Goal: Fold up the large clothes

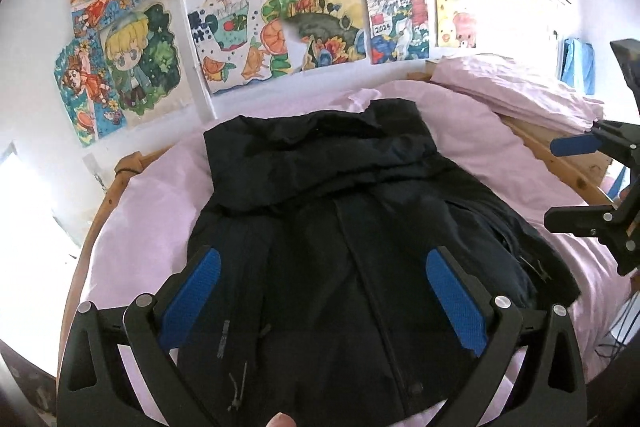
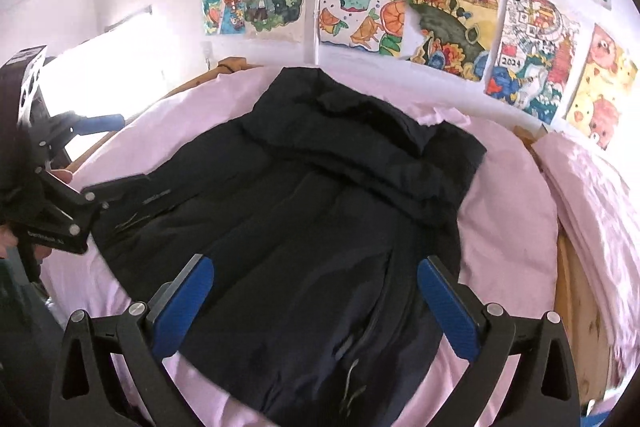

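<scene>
Pink bed (image 1: 132, 227) beneath a drawing-covered wall (image 1: 224, 27): a dark coat (image 1: 340, 227) lies flat, long axis toward twelve o'clock, beneath both grippers, left (image 1: 324, 291) and right (image 2: 316, 291), fingers spread wide and empty, about equally near its hem.

My left tool (image 1: 322, 285) points forward and down, its two blue-padded fingers (image 1: 192, 301) spread wide with nothing between the pads. My right tool (image 2: 314, 297) is tilted down the same way, its fingers (image 2: 450, 311) spread just as wide and gripping nothing. Each tool shows at the edge of the other's view, side by side and apart. A fingertip of my left hand (image 1: 282, 420) peeks in at the bottom edge.
</scene>
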Action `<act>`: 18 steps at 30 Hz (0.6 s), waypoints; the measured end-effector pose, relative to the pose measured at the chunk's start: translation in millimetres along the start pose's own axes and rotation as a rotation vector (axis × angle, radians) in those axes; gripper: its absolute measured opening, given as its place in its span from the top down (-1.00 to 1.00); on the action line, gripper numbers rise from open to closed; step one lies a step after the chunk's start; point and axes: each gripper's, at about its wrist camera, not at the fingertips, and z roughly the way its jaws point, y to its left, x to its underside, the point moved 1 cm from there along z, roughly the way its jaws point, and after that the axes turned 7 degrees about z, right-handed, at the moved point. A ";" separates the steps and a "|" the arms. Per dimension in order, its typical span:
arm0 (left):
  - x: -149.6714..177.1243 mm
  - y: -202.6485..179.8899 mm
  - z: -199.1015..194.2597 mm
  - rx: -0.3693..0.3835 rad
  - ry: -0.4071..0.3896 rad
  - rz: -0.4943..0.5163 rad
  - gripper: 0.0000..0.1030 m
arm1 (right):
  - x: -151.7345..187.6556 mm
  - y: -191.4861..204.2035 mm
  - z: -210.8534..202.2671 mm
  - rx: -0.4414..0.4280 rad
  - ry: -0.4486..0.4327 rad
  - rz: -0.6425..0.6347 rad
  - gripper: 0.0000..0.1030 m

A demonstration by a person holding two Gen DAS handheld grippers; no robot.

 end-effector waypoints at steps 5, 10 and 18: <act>21.6 2.5 -19.4 0.016 -0.021 0.064 -0.97 | 24.7 0.8 -10.5 0.017 0.029 -0.025 -1.00; 48.2 7.1 -12.3 0.089 0.048 0.209 -0.97 | 47.0 7.3 8.3 0.002 0.130 -0.105 -1.00; 105.1 40.1 10.4 0.165 0.161 0.251 -0.97 | 84.4 28.5 49.6 -0.035 0.352 -0.257 -1.00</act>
